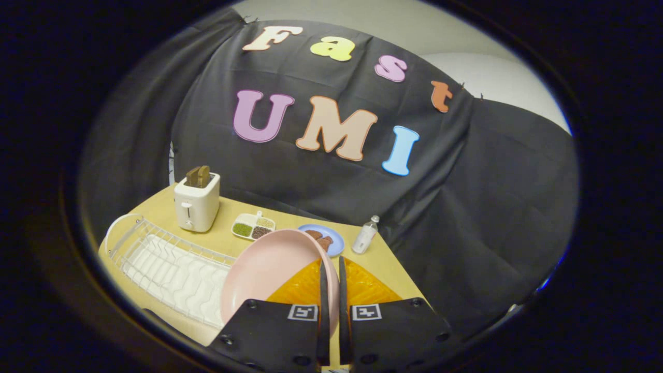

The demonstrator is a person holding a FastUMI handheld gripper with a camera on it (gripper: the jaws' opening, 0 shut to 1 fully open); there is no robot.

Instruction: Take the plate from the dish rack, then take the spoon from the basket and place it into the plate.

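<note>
A pink plate (269, 267) is held up on its edge, lifted above the table, its rim pinched between my two fingers. My gripper (332, 269) is shut on that rim, with the plate's face spreading out toward the dish rack. The white wire dish rack (166, 264) lies on the table below and beside the plate, and no dishes stand in it. I cannot make out the spoon or the basket.
On the wooden table (386, 269) stand a white toaster (197, 204) with bread in it, a small divided dish (254, 227) of seeds, a blue plate (331, 239) with brown food and a small clear bottle (365, 235). Black cloth hangs behind.
</note>
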